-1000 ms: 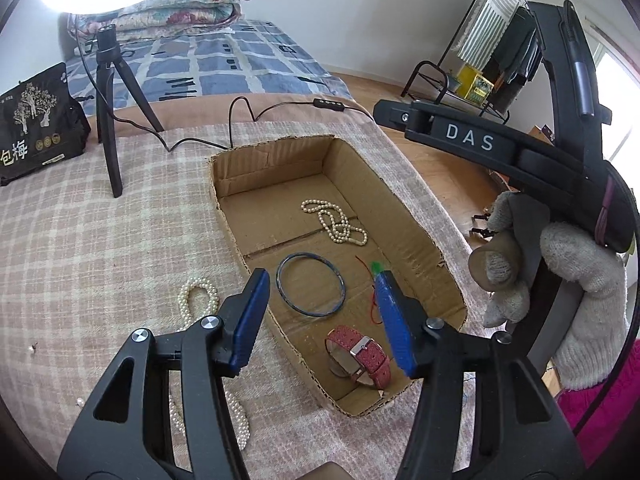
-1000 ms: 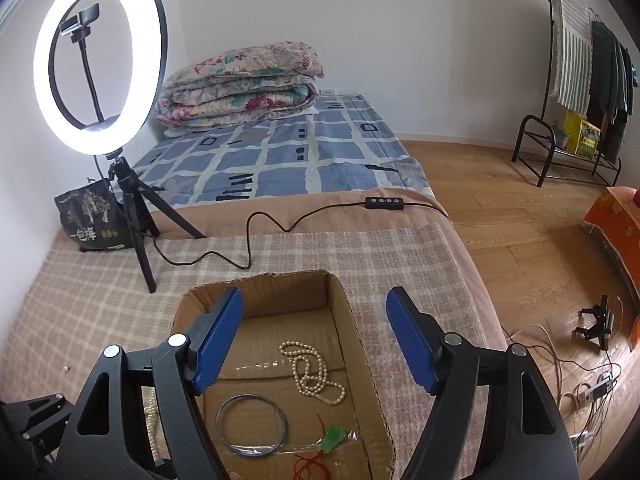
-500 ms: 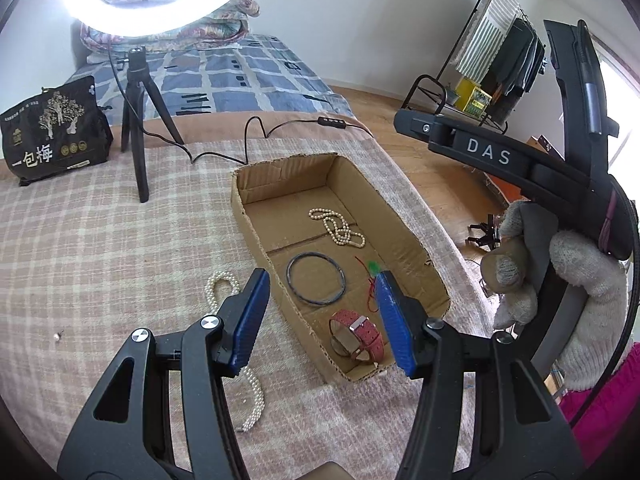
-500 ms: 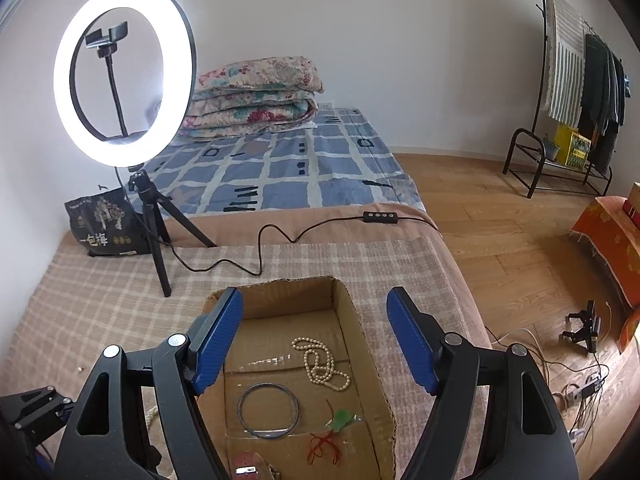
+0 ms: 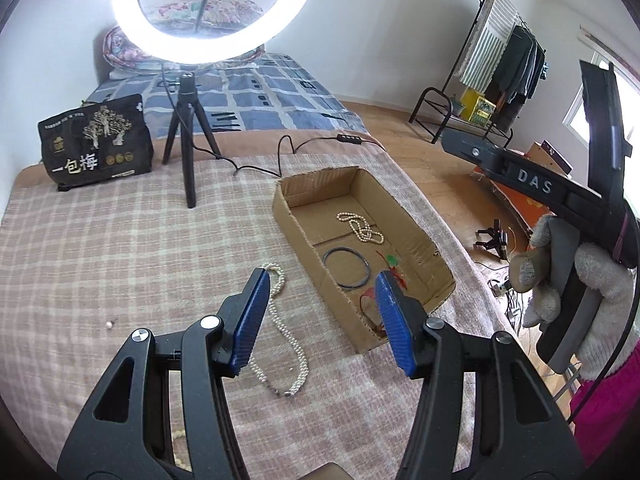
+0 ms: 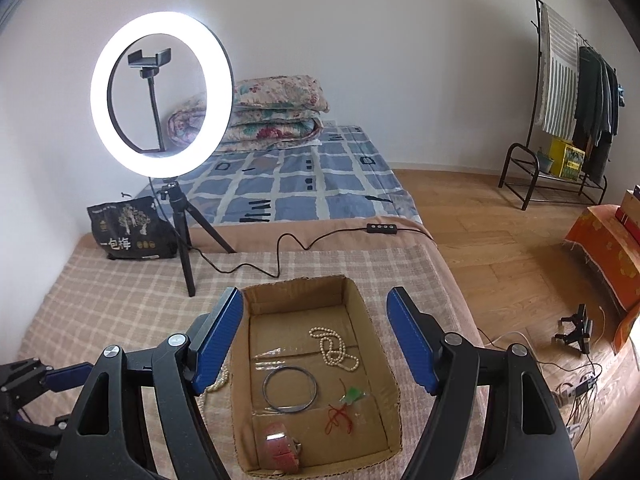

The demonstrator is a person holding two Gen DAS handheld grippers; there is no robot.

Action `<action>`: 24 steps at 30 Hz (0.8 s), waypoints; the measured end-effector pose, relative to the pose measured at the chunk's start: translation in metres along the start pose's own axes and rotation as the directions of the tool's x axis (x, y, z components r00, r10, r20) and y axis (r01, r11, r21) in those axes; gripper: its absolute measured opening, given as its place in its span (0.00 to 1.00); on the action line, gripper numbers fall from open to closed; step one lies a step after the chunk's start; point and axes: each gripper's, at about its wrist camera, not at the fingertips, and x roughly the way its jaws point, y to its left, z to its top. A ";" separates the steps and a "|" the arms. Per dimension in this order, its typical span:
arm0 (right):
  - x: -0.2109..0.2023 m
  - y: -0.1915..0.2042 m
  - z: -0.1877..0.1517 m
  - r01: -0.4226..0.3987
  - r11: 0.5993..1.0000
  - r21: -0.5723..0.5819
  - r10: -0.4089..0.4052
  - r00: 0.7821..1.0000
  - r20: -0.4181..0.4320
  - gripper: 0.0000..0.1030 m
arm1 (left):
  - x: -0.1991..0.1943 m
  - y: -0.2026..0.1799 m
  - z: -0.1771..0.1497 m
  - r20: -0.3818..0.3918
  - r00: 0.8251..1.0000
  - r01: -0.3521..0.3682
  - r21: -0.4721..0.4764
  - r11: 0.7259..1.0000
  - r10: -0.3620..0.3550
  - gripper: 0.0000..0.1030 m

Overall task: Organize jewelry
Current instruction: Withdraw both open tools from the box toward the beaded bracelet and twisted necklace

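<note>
A shallow cardboard box (image 5: 432,254) (image 6: 370,322) lies on the plaid blanket. It holds a short pearl strand (image 5: 360,230) (image 6: 334,348), a dark bangle (image 5: 346,268) (image 6: 290,390), a green pendant on red cord (image 5: 394,268) (image 6: 348,404) and a red watch (image 6: 278,446). A long pearl necklace (image 5: 286,330) lies on the blanket left of the box. My left gripper (image 5: 322,320) is open and empty, raised above the necklace and the box's near corner. My right gripper (image 6: 316,344) is open and empty, raised above the box.
A ring light on a tripod (image 5: 186,152) (image 6: 182,236) stands behind the box, its cable (image 6: 280,250) trailing over the blanket. A black snack bag (image 5: 94,142) (image 6: 128,228) sits at the back left. A small pearl (image 5: 109,324) lies loose on the blanket.
Both grippers have pulled back and risen, so the box looks smaller and farther. The long pearl necklace now shows in full between the left fingers. Both stay open.
</note>
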 end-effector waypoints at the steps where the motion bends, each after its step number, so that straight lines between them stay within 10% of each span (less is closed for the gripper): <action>1: -0.003 0.002 -0.001 -0.001 1.000 -0.006 0.001 1.000 0.003 0.72 | -0.004 0.003 -0.001 0.007 1.000 -0.007 -0.005 1.000 0.007 0.54; 24: -0.041 0.044 -0.052 -0.124 0.992 -0.035 0.123 0.992 -0.017 0.72 | -0.073 0.082 -0.046 0.045 0.993 -0.107 -0.049 0.993 0.109 0.55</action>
